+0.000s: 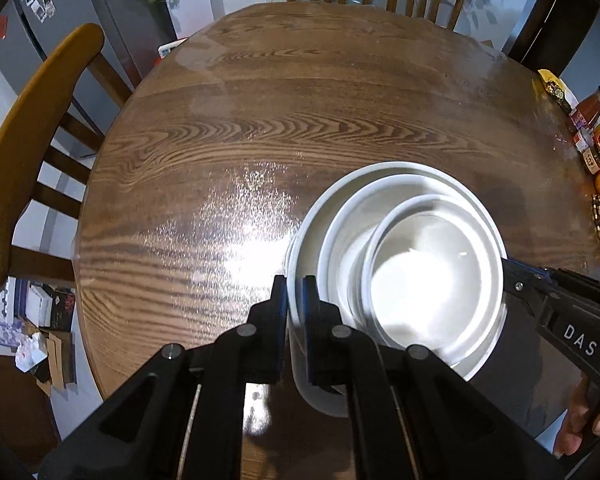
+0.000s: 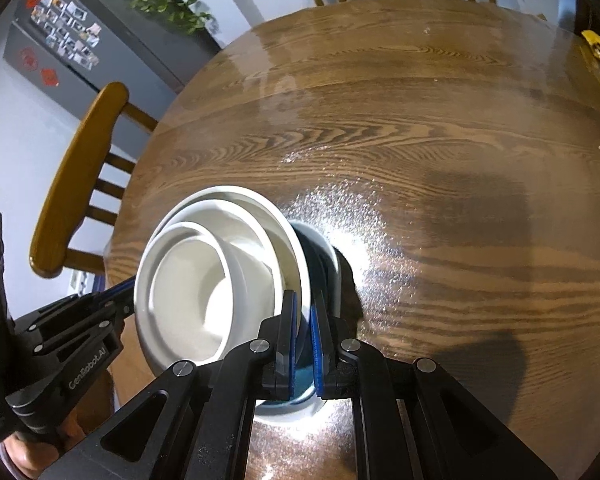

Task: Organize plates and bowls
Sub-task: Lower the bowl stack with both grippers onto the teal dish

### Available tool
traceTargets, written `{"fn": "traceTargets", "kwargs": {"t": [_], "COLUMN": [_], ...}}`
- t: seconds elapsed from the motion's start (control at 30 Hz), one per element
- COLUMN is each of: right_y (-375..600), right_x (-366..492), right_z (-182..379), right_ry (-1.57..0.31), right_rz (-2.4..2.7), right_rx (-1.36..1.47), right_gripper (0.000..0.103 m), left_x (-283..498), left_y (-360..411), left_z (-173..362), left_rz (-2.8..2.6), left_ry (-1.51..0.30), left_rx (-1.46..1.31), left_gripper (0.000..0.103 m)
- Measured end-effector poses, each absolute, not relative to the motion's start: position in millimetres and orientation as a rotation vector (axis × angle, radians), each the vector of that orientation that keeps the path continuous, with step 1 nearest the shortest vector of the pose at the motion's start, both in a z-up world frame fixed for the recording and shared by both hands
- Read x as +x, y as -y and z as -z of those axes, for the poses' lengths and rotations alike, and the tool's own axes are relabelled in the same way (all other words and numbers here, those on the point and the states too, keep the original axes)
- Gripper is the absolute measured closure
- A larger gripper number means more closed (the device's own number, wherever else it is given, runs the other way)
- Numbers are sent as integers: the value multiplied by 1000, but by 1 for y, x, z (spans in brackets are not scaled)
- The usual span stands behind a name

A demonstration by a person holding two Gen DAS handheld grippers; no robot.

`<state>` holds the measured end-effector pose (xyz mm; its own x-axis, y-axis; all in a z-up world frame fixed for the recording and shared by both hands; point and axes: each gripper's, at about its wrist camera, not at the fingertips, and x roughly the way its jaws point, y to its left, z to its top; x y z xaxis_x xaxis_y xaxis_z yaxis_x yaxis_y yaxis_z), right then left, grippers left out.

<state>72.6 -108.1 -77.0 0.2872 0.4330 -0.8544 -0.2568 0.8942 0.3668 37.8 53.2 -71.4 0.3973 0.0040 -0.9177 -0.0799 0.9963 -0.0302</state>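
Evidently the stack (image 1: 400,264) of nested white bowls is carried as one, gripped on opposite rims so that the load is shared and kept from tipping. It is held over the near edge of the table (image 1: 300,120), towards its right side in the left view; whether it touches the wood cannot be told. The left gripper (image 1: 295,312) is closed tight on the outer bowl's rim, one pad inside and one outside. The right gripper (image 2: 303,340) is clamped likewise on the opposite rim, where a dark blue inner glaze is seen. The bowls are smooth, glossy ceramic, round and deep, each sitting off-centre in the next. Glare is thrown off the table's lacquered, strongly grained top. Wooden chairs (image 1: 32,140) are drawn up around its curved edge.
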Motion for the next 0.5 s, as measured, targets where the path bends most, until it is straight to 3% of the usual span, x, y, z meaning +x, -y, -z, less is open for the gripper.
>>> {"fn": "traceTargets", "kwargs": {"t": [0.17,0.23,0.3,0.37,0.4,0.5], "right_y": [112,116,119,121,122,127], "right_x": [78,81,83,82,81,77], "right_z": [78,78,79,76,74,62], "right_ry": [-1195,-1192,-1203,-1200,-1192,-1140], "right_rz": [-444,-425,-418,-400,-390,-385], "right_rx": [222,240,268,262,252,241], "right_gripper": [92,92,92,92,92,91], "left_x": [43,45,46,46,45,43], "left_y": [-55,-56,-59,-65,-69,-78], "left_z": [71,70,69,69,69,66], "left_rz": [-55,-65,-80,-110,-114,-121], "left_ry": [-1146,-1142,-1130,-1122,-1120,-1102], "left_rx": [-70,-65,-66,-67,-76,-116], "left_gripper": [100,93,81,53,45,39]}}
